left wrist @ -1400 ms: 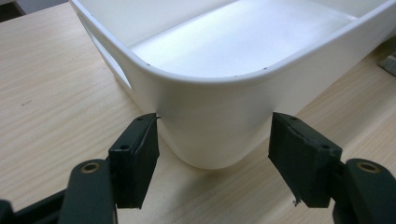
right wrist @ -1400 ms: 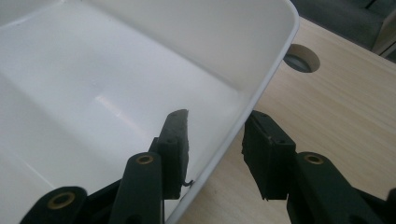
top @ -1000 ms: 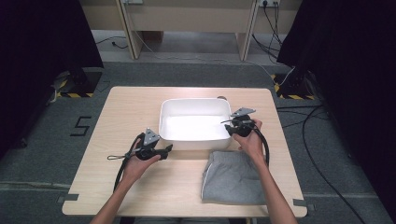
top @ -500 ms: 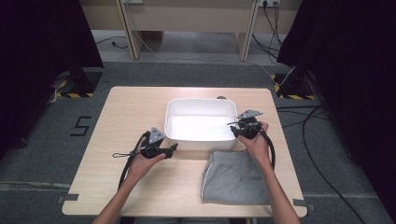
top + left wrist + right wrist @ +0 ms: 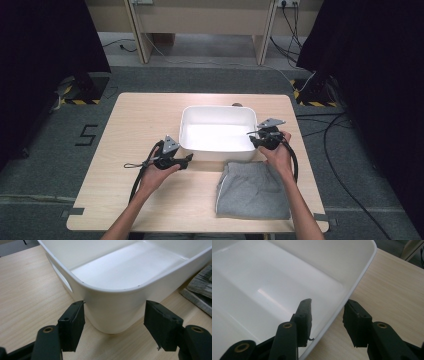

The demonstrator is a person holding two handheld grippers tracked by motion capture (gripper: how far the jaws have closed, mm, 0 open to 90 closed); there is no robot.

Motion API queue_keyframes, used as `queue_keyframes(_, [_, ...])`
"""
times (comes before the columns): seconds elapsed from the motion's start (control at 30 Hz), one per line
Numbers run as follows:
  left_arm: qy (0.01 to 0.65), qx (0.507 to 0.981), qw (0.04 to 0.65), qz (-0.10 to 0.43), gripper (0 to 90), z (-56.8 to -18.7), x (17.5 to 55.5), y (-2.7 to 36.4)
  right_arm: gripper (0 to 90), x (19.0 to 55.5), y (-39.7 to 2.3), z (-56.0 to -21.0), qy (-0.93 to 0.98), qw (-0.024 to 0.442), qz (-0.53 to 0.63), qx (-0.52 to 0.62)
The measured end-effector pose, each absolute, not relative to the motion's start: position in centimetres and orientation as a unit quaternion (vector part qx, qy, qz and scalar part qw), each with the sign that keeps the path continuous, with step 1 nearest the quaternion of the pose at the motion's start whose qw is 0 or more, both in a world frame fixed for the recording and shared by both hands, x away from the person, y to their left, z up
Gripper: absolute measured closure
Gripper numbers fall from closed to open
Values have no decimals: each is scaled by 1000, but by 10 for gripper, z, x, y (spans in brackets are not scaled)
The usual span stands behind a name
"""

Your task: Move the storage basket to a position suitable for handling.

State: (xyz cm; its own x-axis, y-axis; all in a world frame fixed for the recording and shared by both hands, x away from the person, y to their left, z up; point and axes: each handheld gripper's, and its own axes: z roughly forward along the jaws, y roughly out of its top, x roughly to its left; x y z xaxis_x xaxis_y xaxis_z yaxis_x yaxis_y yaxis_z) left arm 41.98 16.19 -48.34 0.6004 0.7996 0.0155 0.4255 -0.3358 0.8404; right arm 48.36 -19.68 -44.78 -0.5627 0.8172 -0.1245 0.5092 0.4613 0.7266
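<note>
1. Looking down from the high view, I see the white bin (image 5: 218, 131) sitting at the middle of the wooden table (image 5: 145, 115), with the folded grey garment (image 5: 253, 190) lying just in front of its near right corner. My left gripper (image 5: 186, 160) rests at the bin's near left corner, and my right gripper (image 5: 256, 136) sits at the bin's right rim. From up here I cannot tell how wide either pair of jaws stands.

2. Switching to the left gripper view, I see my left gripper (image 5: 113, 321) with its jaws spread wide, one on each side of the rounded corner of the white bin (image 5: 117, 307). The left pad (image 5: 75, 322) sits just beside the bin wall, perhaps grazing it; the right pad (image 5: 160, 325) stands clear of it. So the jaws are apart and nothing is clamped. An edge of the grey garment (image 5: 200, 287) shows at the far right, on the table (image 5: 27, 290).

3. Moving to the right gripper view, I see my right gripper (image 5: 327, 317) straddling the rim of the white bin (image 5: 352, 290): one pad (image 5: 304, 320) hangs inside the bin, the other (image 5: 355, 320) outside over the table (image 5: 392, 287). A gap shows between each pad and the rim, so the jaws are parted and not pinching the wall.
</note>
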Motion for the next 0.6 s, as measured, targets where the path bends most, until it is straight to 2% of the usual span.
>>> queue_keyframes(0.33, [394, 784, 429, 214, 310, -484, 417, 161, 558, 484, -198, -449, 818, 229, 338, 406])
queue_keyframes(0.4, [395, 784, 432, 205, 292, -485, 413, 161, 503, 483, -201, -448, 805, 221, 357, 418])
queue_keyframes(0.6, [403, 786, 427, 193, 227, -490, 403, 165, 412, 463, -214, -433, 782, 224, 402, 420])
